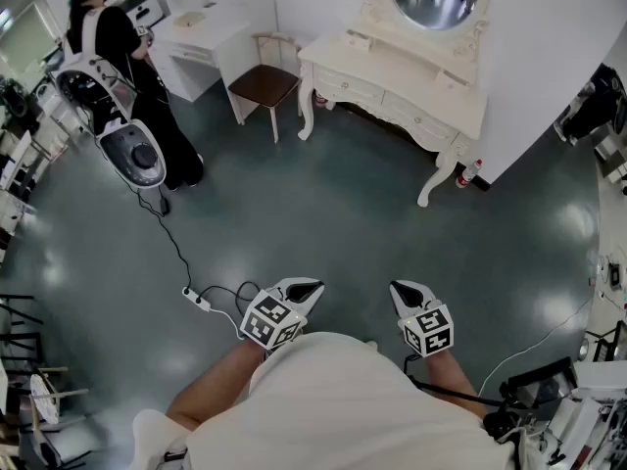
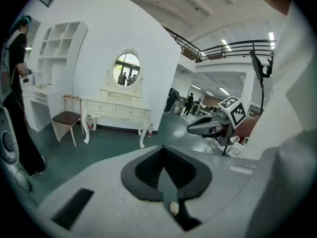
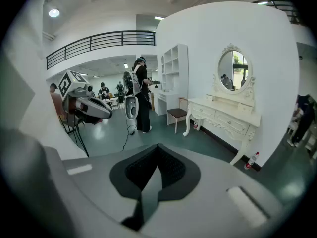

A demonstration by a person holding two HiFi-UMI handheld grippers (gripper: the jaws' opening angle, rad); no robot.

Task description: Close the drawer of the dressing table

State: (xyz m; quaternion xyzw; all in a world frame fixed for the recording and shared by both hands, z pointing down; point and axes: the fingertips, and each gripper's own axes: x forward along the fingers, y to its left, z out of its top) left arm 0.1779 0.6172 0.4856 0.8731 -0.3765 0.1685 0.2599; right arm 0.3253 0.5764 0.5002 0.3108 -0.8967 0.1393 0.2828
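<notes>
Left hand-held gripper: jaws together, nothing between them. It is held low and close to the body, which is judged a carrying posture since the target is out of reach. Right hand-held gripper: likewise closed and empty.

Room, from the left: white desk, brown-seated chair, then the dressing table, set against the white wall well apart from both grippers. Its drawers are too small for an open one to be made out. A cable is trailed over the grey-green floor.
</notes>
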